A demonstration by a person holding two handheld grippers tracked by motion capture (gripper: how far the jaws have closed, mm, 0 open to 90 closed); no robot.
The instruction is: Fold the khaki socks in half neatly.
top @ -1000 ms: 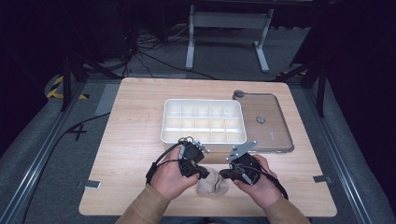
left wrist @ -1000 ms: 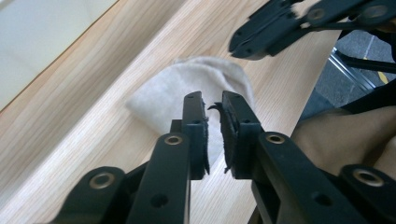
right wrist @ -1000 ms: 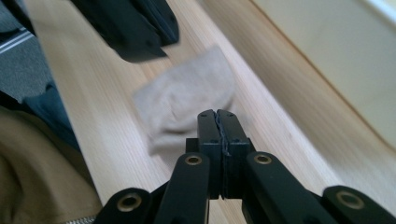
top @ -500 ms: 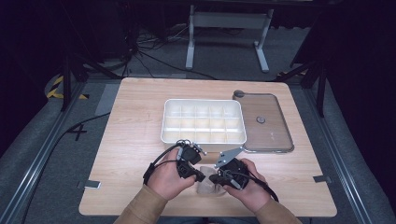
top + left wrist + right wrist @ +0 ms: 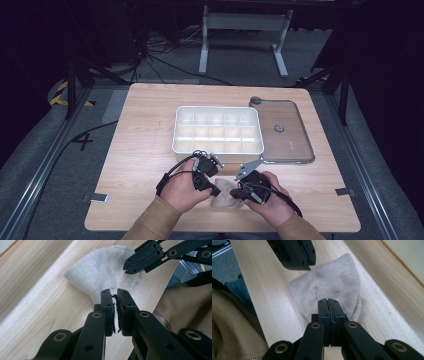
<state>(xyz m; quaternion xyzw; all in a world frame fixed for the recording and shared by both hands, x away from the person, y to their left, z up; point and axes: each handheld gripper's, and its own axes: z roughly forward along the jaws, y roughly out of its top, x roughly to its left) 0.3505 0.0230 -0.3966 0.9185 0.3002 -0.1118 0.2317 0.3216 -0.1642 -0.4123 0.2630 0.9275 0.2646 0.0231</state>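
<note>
The cloth [image 5: 226,196] is a small beige, knit-looking piece, lying rumpled on the wooden table [image 5: 140,135] close to the near edge, a bit right of the middle. Both hands are right on it.

The left gripper [image 5: 114,293] sits at the cloth's left side. Its jaws have just been closing and now stand very narrow, with a thin slit between the pads. The cloth's edge runs right up to the tips, but I can't tell if any of it is actually caught in that slit. The right gripper [image 5: 328,302] comes in from the cloth's right side, jaws pressed fully together with their tips down on the fabric. Whether a fold is pinched between them I can't make out either. In each gripper view the other gripper's jaws show at the far side of the cloth.

Further out, a white tray [image 5: 178,131] with lots of small compartments sits around the middle of the table, just behind the hands. Touching its right side is a clear flat lid [image 5: 292,140] with a little round knob, lying toward the table's right edge.
</note>
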